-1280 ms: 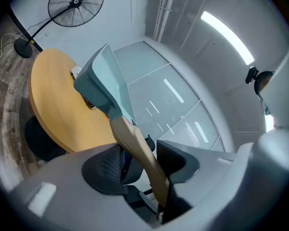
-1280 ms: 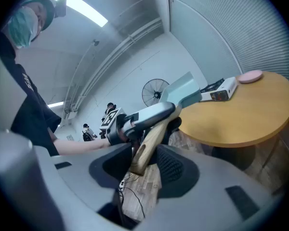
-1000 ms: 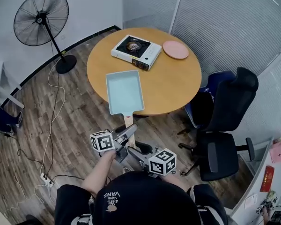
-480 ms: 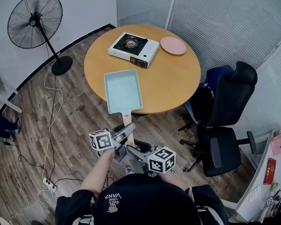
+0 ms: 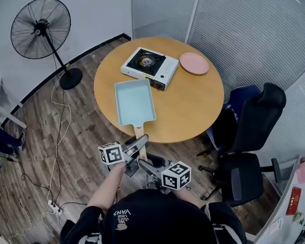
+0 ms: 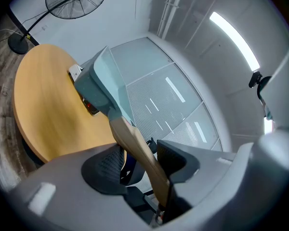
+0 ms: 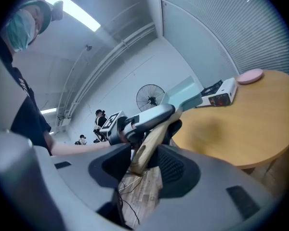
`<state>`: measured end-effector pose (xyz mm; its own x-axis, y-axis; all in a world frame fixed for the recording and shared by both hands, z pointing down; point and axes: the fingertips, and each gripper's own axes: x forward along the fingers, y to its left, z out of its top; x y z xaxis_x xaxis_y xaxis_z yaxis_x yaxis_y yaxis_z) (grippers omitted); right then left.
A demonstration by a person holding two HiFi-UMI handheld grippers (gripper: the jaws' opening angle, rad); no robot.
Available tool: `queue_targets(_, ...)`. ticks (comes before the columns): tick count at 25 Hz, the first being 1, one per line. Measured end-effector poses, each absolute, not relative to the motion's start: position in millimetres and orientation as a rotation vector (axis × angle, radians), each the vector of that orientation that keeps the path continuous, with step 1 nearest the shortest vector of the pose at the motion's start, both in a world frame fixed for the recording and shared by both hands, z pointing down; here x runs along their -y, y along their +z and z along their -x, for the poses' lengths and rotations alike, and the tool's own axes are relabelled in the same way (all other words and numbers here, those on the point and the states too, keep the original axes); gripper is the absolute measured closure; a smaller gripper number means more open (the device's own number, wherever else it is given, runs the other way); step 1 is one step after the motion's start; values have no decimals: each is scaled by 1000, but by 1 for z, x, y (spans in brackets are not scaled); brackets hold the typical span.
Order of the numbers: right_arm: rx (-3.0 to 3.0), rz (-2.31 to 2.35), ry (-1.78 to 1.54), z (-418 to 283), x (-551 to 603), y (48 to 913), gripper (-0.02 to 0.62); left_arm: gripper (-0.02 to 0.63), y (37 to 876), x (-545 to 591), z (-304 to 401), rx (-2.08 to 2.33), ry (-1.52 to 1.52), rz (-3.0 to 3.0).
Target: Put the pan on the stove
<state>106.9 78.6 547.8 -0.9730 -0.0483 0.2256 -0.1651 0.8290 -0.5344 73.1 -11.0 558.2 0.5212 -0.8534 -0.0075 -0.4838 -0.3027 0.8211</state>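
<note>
left tool [image 5: 141, 141] and right tool [image 5: 143, 162] both clamp the one pan [image 5: 134, 101] by its handle [image 5: 139, 131]; one stove [image 5: 149, 67], one plate [image 5: 194, 63]

From my remote station, looking down on the wearer: a black cap [image 5: 142, 218] with small white lettering on its crown, and a black short-sleeved shirt [image 5: 81, 221]. The left gripper [image 5: 141, 141] and right gripper [image 5: 144, 162] have smooth grey shells and black ribbed pads [image 6: 100, 165]. Each carries a white cube [image 5: 111, 153] printed with black square markers.
</note>
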Motion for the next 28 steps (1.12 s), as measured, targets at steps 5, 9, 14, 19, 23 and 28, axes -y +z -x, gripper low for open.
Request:
queue_targets(5,2815,-150,846,-92,-37,543,425,405,550,52,-60,1099,-588,-1960)
queue_targets(9,2805,-138,847,-84,-13,543,423,407,554,76,-49,1112,-578,-1950)
queue_targets(14,2798,-170,850,-63,13,544,425,407,552,102,-32,1081,-577,-1958)
queue_targets(19,2787,-257,855,-42,28,549,425,405,558,120,-17,1008,-559,-1978)
queue_targets(23,2788,-380,871,-14,45,549,425,405,559,138,5,926,-530,-1991)
queue_targets(28,2782,-540,879,27,58,546,423,405,556,153,34,799,-451,-2036)
